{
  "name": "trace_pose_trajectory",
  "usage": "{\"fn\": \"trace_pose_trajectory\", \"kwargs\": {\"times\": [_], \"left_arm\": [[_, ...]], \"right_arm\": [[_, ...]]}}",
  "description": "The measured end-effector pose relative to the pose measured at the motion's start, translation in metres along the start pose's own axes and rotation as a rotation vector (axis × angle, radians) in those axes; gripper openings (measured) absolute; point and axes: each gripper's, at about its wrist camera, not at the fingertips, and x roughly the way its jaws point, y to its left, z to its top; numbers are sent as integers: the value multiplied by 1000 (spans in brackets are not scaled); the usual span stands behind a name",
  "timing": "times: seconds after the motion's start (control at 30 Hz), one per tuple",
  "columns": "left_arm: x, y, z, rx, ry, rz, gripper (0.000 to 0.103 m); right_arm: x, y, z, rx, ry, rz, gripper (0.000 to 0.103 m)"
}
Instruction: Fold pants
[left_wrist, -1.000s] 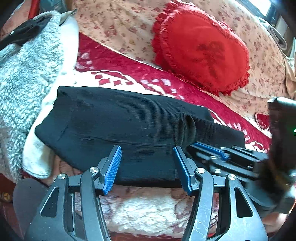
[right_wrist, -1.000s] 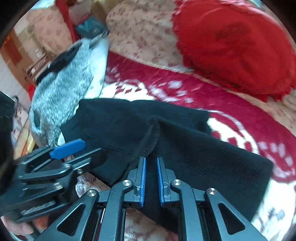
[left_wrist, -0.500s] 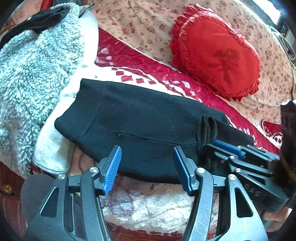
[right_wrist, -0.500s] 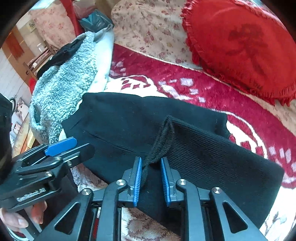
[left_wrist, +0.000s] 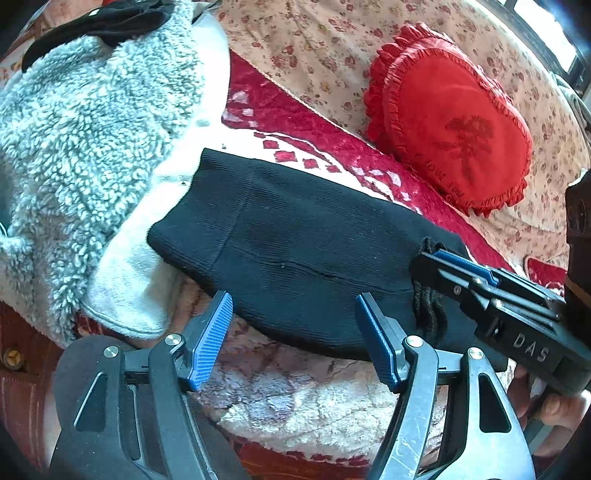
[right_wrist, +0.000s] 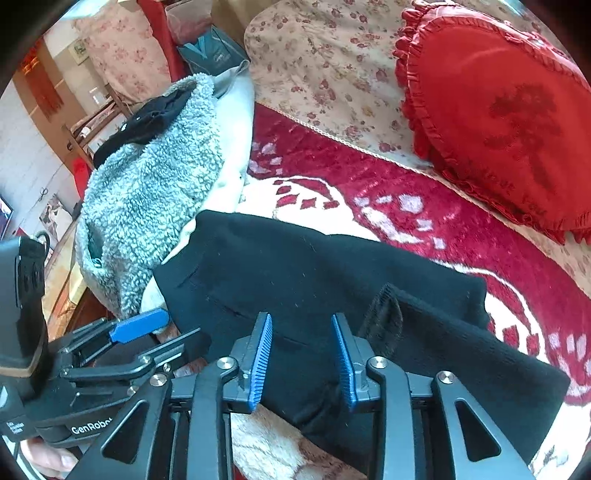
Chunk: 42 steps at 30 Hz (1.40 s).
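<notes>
Pants: the black knit pants (right_wrist: 314, 280) lie folded in a long band on the red-and-white blanket (right_wrist: 424, 192), one end against the grey fleece garment (right_wrist: 147, 206), the other running off to the right.
Fold edge: a cuff or hem loop (right_wrist: 384, 321) stands up a little where the upper layer ends; it lies free, just right of the right gripper's pads.
Right gripper: the right gripper (right_wrist: 302, 354) was pinched on that loop a second ago; now its jaws are opening and the pads stand apart over the cloth, pressing on nothing.
Left gripper: the left gripper (left_wrist: 291, 336) hangs at the near edge of the pants, its jaws opening wider than before, fingers well apart, with cloth showing beyond the gap but not gripped.
What changed: the loop is let go, so the fold it was carried into is laid down and both grippers are free.
Meaning for task: this fold looks done; another fold, or a smoothing of the raised loop, probably remains.
Surroundings: a red heart cushion (left_wrist: 450, 122) sits well behind the pants, clear of the work.
</notes>
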Motion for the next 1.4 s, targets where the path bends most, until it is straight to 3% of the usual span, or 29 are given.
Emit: {"fn": "trace_pose_trajectory", "kwargs": {"times": [0.4, 0.7, 0.83, 1.13, 1.4], "left_arm": [[4, 39, -1, -126, 34, -7, 69], [11, 60, -2, -231, 61, -61, 69], [18, 68, -2, -283, 61, -79, 77], [37, 65, 7, -282, 78, -73, 77], [47, 62, 17, -294, 70, -74, 82]], "right_arm": [[22, 22, 33, -43, 13, 33, 39], [49, 40, 64, -99, 43, 68, 44], [66, 50, 75, -129, 65, 77, 46], [114, 61, 97, -192, 113, 52, 46], [150, 52, 102, -151, 176, 154, 46]]}}
